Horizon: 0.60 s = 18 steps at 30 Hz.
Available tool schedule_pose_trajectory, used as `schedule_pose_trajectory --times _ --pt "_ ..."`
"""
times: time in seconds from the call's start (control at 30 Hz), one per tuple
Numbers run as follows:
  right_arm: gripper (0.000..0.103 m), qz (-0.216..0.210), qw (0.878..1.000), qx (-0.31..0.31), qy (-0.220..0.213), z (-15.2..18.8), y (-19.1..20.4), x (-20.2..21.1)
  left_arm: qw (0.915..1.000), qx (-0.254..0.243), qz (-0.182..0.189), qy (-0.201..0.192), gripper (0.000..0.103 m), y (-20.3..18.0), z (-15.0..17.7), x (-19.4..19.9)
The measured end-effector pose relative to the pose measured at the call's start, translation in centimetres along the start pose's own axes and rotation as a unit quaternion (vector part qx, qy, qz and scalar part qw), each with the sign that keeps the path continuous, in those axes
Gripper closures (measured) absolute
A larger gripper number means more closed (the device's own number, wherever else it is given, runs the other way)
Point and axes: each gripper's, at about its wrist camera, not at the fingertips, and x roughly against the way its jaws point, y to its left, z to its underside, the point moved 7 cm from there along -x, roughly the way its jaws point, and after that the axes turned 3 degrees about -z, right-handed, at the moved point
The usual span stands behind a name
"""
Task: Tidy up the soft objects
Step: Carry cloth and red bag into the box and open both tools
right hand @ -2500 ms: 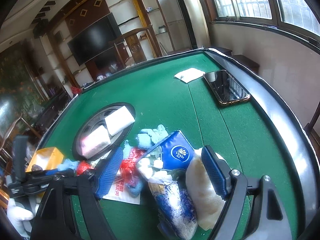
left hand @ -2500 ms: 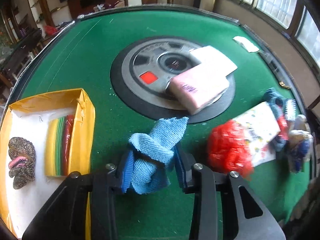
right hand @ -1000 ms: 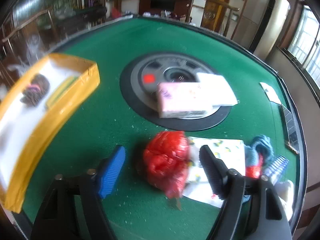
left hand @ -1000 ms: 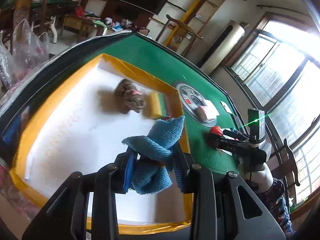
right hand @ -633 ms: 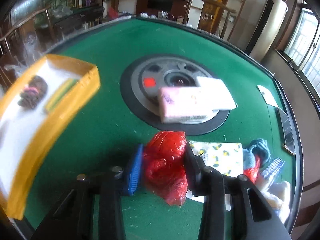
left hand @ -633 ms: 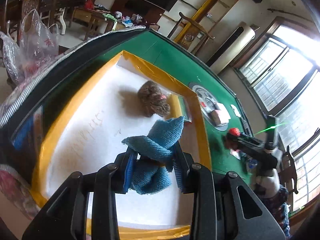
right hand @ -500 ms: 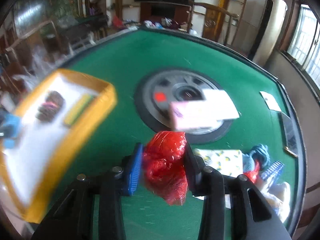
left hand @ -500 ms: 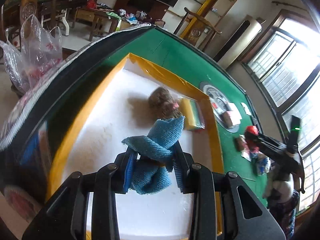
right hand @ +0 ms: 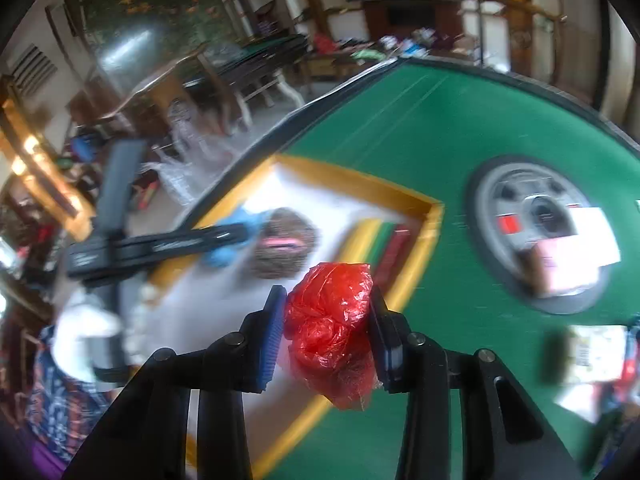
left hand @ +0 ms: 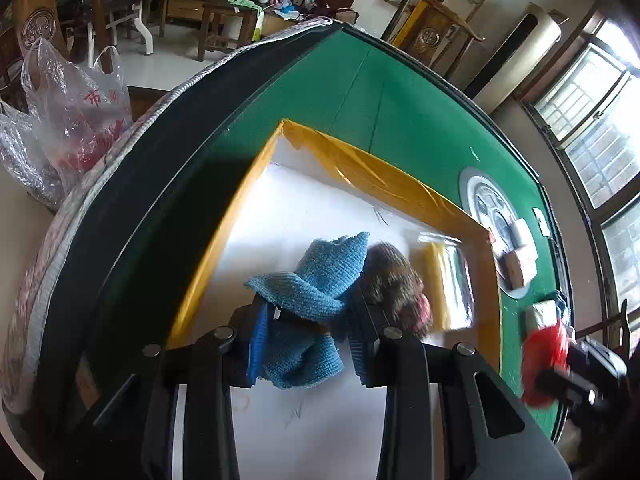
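My left gripper [left hand: 306, 340] is shut on a crumpled blue cloth [left hand: 316, 292] and hangs over the white floor of the yellow-rimmed tray [left hand: 360, 164]. Just beyond the cloth in the tray lie a brown fuzzy hair tie [left hand: 394, 280] and a wrapped stack of coloured sponges [left hand: 448, 280]. My right gripper [right hand: 326, 330] is shut on a crumpled red plastic bag [right hand: 332, 320], held above the tray's near rim [right hand: 424, 248]. In the right wrist view the left gripper [right hand: 224, 240] with the blue cloth reaches in over the tray from the left.
The green felt table [left hand: 400, 92] has a round grey centre plate [right hand: 536, 216] carrying a pink pack and a white pack. More soft items and a patterned packet [right hand: 596, 348] lie at the right edge. Plastic bags [left hand: 76, 104] sit on the floor beyond the table's dark rim.
My left gripper has carried the blue cloth over the tray, close to the hair tie. My right gripper closed on the red bag, lifted it off the felt and swung it toward the tray.
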Motion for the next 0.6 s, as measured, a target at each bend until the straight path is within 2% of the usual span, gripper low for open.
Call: schedule_pose_trajectory --times 0.13,0.23,0.37,0.5,0.6 --pt "0.067 -0.015 0.999 0.007 0.029 0.3 1.8 -3.3 0.9998 -0.002 -0.02 -0.003 0.071 0.0 -1.2 -0.9" --pt "0.067 -0.019 0.998 0.009 0.053 0.7 2.6 -5.6 0.9997 -0.002 -0.024 -0.006 0.067 -0.1 -1.7 -1.4" --pt "0.067 -0.024 0.997 0.011 0.075 1.1 2.9 -7.6 0.9999 -0.005 -0.009 -0.007 0.057 -0.4 -1.8 -1.5" --pt "0.067 -0.021 0.996 0.007 0.085 0.8 2.7 -8.9 0.9999 0.008 0.01 -0.007 0.056 -0.2 -1.8 -1.1" --pt "0.067 -0.011 0.996 0.002 0.085 0.0 2.2 -9.9 0.9984 0.038 0.033 -0.025 0.056 0.4 -1.9 0.4"
